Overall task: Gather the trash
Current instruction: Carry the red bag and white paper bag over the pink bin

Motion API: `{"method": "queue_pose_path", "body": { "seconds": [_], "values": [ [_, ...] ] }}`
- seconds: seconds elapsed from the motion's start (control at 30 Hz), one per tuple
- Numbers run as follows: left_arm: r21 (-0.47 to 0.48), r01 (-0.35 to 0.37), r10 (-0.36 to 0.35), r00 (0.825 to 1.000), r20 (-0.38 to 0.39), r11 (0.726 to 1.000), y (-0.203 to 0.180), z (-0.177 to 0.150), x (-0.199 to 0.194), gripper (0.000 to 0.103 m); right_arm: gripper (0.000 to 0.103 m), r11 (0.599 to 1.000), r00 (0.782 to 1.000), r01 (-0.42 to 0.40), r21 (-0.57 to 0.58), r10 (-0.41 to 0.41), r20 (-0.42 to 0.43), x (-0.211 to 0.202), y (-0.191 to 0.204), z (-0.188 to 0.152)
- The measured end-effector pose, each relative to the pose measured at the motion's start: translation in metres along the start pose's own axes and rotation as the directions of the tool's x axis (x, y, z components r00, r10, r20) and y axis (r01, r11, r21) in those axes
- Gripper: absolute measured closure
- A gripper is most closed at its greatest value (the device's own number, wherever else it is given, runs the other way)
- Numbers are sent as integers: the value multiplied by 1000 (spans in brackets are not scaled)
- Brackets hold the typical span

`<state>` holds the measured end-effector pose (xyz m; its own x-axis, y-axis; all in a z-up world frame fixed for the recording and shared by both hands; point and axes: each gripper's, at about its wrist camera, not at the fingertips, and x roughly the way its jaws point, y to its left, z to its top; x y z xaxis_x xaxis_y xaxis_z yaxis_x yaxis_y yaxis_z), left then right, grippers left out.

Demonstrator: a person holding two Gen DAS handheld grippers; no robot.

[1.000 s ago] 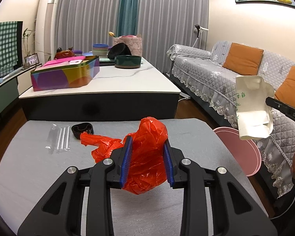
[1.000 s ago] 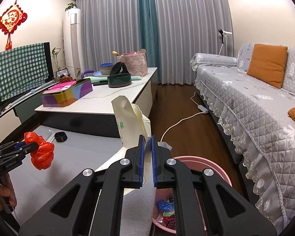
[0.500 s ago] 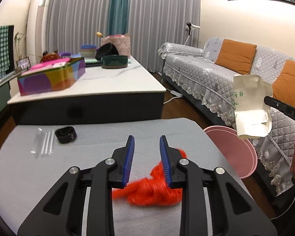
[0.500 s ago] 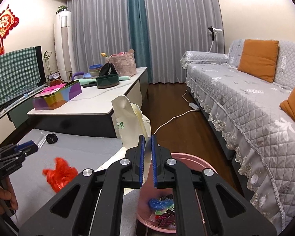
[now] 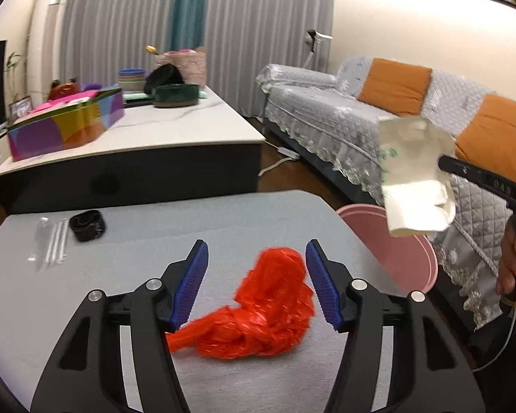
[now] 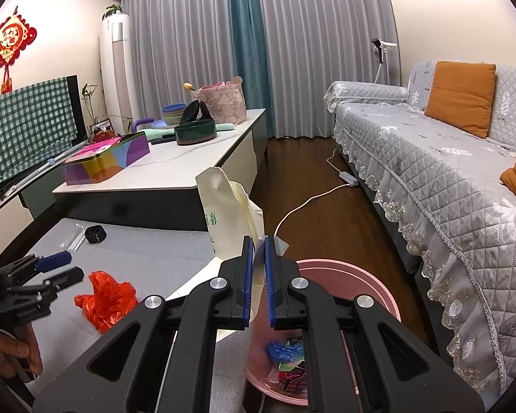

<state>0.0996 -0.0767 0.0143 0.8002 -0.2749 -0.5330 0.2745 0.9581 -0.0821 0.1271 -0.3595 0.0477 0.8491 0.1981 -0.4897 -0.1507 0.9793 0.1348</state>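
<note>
My right claw (image 6: 256,272) is clamped on the white paper bag (image 6: 228,213), which hangs above the near rim of the pink bin (image 6: 378,296). The bin sits below and just ahead of that claw, beside the grey table (image 5: 223,220). My left claw (image 5: 257,280) has just been opening; its jaws stand apart around the red plastic bag (image 5: 265,306), which lies on the table between them, nearer the right pad, with neither pad pressing on it.

I judge the job in hand is to take the red bag up again. I would centre the jaws over its bulk, go low, and close on the thick knotted middle rather than on the loose tail trailing toward the left pad. The film is thin, crinkly and slippery, so a shallow bite would likely slide off.

The paper bag is stiff and creased, with a green print. The table top looks like soft matte cloth. Ahead and to the left lie a small black band (image 5: 87,225) and some clear straws (image 5: 53,242), probably trash too.
</note>
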Motion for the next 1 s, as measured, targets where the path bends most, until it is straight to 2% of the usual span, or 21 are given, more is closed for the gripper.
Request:
{"method": "queue_pose_path", "body": {
  "seconds": [0.17,0.2,0.27,0.4,0.67,1.0],
  "values": [
    [4,-5,5,998,-69,1000,-6,-9,25,47,96,1000,1000,2,-3,-2,-1,2,1,0],
    [4,-4,5,997,-79,1000,-7,-11,28,60,96,1000,1000,3,-3,-3,-2,2,1,0],
    [6,12,-11,995,-103,1000,-8,-13,35,78,96,1000,1000,9,-4,-9,-3,2,-2,-1],
    [21,7,-5,996,-83,1000,-13,-8,31,86,96,1000,1000,25,2,-25,3,-1,-8,-1],
    [37,18,-16,999,-29,999,-28,6,16,86,96,997,997,74,23,-75,16,-12,-27,2],
    [60,44,-43,999,-13,997,-50,24,17,86,96,993,992,118,25,-119,40,-28,-43,5]
  ]
}}
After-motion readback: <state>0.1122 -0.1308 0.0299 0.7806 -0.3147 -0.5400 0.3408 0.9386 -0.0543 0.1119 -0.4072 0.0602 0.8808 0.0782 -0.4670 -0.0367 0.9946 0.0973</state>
